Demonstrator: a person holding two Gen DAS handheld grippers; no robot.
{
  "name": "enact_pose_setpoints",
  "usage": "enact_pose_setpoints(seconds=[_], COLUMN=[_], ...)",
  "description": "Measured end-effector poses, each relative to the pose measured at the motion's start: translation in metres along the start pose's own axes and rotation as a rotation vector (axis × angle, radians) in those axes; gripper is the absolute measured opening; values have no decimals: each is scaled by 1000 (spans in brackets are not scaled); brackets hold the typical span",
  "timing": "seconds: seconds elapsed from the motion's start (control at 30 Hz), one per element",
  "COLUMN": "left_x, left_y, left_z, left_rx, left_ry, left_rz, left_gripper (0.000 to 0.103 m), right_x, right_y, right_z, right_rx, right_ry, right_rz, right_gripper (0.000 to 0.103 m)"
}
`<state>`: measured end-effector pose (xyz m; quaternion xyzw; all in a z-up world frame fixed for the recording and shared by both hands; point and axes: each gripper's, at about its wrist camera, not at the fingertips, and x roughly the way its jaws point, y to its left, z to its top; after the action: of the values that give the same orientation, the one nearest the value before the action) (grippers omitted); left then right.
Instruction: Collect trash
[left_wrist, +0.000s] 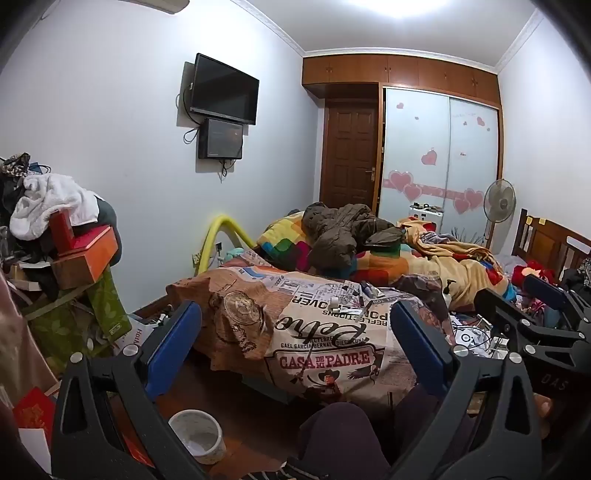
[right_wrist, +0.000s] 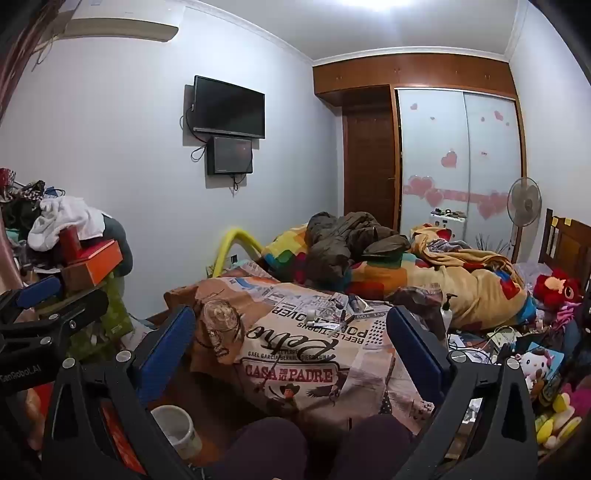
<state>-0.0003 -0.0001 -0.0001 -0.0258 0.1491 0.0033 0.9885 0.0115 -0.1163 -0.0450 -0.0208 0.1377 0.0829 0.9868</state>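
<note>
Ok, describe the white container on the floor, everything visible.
The white container is a small round tub, plastic by the look, upright and open-topped, with a thick rim. Its inside looks pale and smudged, and I cannot tell whether anything is in it. It stands on the wooden floor near the bed's foot, between the left gripper's open fingers in that view, untouched.

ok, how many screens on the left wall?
2: a TV mounted high, and a smaller dark screen directly below it, cables hanging from both. None elsewhere in view, though clutter could hide more.
</note>
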Motion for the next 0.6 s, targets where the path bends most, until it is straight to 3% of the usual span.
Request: enact_pose_setpoints(seconds=[0.6], left_x=[1], left_y=[4], left_z=[-9], left_rx=[3], left_ry=[24], left_rz=[-28], left_gripper=[103], right_x=[0], right_y=[0], right_z=[0], right_rx=[28], right_ry=[5], right_rz=[0], right_gripper=[103])
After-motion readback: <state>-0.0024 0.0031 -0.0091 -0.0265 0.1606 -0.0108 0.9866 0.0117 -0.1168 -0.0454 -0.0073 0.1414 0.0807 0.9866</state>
